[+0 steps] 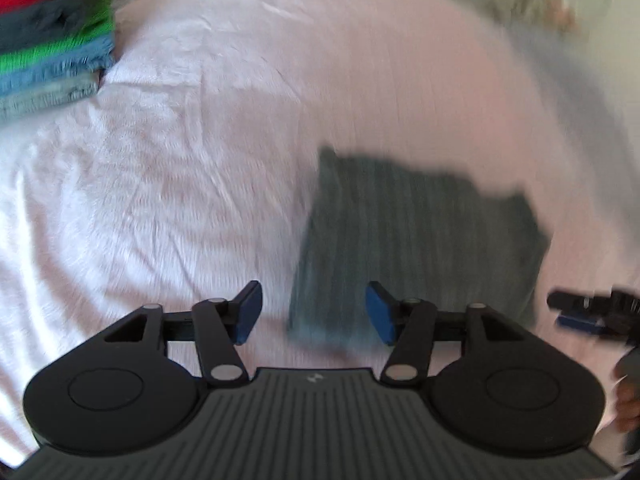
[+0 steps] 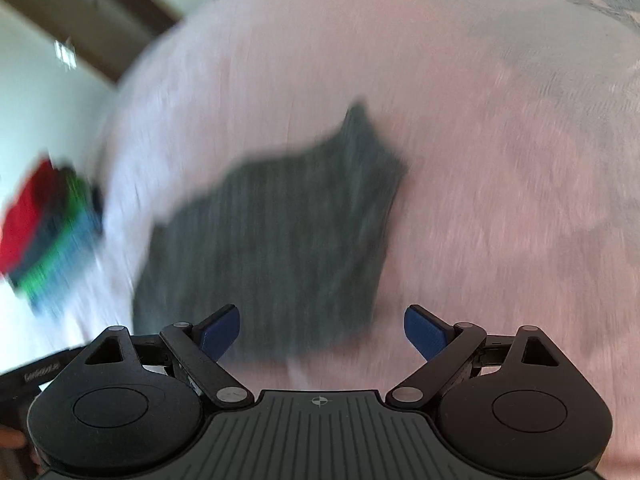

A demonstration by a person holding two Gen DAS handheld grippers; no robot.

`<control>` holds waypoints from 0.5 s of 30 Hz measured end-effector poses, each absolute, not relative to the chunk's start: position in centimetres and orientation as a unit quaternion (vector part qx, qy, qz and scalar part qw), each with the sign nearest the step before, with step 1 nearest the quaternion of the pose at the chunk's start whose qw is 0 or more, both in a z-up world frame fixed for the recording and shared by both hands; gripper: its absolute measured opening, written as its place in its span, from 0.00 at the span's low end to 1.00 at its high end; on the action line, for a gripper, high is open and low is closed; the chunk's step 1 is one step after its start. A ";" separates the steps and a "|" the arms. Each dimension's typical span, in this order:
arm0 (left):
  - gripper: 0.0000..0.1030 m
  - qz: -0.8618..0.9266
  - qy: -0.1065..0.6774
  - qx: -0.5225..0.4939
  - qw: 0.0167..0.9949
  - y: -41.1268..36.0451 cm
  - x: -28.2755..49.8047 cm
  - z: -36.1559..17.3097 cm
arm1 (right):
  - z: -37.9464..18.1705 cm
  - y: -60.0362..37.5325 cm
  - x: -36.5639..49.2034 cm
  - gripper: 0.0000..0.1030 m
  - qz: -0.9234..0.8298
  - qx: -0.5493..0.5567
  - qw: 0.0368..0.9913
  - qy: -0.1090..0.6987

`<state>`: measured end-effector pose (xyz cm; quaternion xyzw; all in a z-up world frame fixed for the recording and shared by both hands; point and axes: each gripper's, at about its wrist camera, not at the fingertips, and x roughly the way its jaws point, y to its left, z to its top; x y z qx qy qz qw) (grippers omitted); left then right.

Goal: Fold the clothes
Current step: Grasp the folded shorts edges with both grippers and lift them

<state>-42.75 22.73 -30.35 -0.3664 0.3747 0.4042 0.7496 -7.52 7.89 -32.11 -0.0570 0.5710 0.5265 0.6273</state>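
The left gripper [image 1: 314,312] is hovering with its jaws wide, holding nothing. The folded grey garment [image 1: 416,244] is lying flat on the pale pink bed sheet [image 1: 180,184], just ahead of the jaws and a little to their right; its near edge is sitting between the blue pads [image 1: 250,312]. To the left of the jaws, open sheet is stretching far to the stack of folded clothes [image 1: 52,36]. The right gripper [image 2: 322,332] is also standing wide and empty, the garment [image 2: 272,240] lying ahead and left, bare sheet [image 2: 500,200] at right.
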 end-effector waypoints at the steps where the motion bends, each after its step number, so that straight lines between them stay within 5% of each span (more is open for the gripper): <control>1: 0.52 0.396 0.358 -0.391 0.750 24.1 -43.4 -30.9 | -32.4 8.1 -6.3 0.89 0.531 -0.036 0.623 0.574; 10: 0.45 0.267 0.243 -0.595 0.718 31.1 -45.5 -38.1 | -39.3 10.9 -1.5 0.89 0.561 0.062 0.508 0.651; 13: 0.44 0.245 0.232 -0.614 0.714 31.8 -44.4 -39.7 | -40.1 12.5 -1.8 0.71 0.585 0.087 0.478 0.650; 15: 0.44 0.234 0.229 -0.623 0.710 32.4 -43.5 -40.6 | -40.6 13.9 -2.2 0.68 0.593 0.092 0.465 0.650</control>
